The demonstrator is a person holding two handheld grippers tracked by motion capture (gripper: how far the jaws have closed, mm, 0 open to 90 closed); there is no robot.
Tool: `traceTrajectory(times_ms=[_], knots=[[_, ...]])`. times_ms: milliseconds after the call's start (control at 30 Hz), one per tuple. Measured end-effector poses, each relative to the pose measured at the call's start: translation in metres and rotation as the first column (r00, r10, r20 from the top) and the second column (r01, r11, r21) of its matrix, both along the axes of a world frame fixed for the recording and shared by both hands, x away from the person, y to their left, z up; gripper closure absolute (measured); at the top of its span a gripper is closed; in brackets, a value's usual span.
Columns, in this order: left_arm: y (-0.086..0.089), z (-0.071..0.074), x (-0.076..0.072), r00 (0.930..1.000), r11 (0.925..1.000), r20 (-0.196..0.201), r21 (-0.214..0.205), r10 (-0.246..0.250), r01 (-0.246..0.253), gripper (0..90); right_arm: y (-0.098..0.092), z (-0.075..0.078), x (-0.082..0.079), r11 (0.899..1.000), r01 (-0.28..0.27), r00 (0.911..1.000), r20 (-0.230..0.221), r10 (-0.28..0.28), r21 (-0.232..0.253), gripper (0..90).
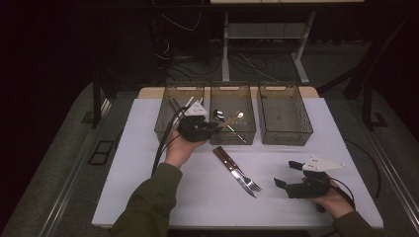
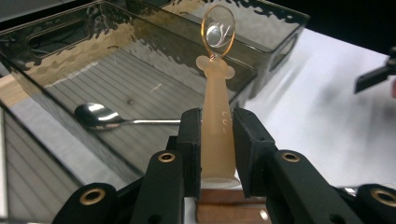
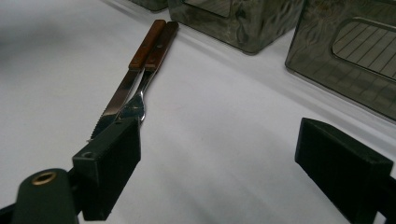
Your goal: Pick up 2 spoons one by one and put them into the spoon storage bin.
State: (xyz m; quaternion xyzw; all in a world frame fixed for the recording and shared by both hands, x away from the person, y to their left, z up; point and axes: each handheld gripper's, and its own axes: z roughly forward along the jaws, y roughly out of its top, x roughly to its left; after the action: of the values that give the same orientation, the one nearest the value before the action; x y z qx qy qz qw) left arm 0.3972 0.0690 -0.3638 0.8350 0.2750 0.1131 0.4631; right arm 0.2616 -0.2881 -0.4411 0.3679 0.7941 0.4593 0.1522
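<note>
Olive-green sleeves, black grippers [image 1: 197,127] with brass-ringed screws, trailing black cables.
</note>
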Motion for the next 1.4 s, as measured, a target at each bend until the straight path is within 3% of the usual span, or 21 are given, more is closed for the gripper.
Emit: traceTrajectory(times_ms=[433,767,967,1100,1400], knots=[[-0.026,-0.009,0.045,0.9952,0.9932,-0.066,0.096,0.073,-0.066,72.8,0.000,0.000,0.000,1.000,-0.006,1.0000,0.002,0.006,0.005,14.3],[-0.037,-0.021,0.059,0.9877,0.9816,-0.122,0.175,0.098,-0.076,72.6,0.000,0.001,-0.001,1.000,-0.007,1.0000,0.003,0.007,0.013,14.3],[-0.039,-0.026,0.059,0.9860,0.9808,-0.128,0.177,0.106,-0.083,71.4,0.000,0.002,-0.001,1.000,-0.008,1.0000,0.005,0.007,0.011,14.3],[-0.038,-0.025,0.059,0.9865,0.9834,-0.130,0.164,0.100,-0.078,64.8,0.000,0.002,-0.002,1.000,-0.008,0.9999,0.007,0.007,0.011,14.3],[-0.029,-0.016,0.049,0.9911,0.9927,-0.103,0.094,0.085,-0.075,49.8,0.000,0.002,-0.001,1.000,-0.006,1.0000,0.006,0.006,0.011,14.3]])
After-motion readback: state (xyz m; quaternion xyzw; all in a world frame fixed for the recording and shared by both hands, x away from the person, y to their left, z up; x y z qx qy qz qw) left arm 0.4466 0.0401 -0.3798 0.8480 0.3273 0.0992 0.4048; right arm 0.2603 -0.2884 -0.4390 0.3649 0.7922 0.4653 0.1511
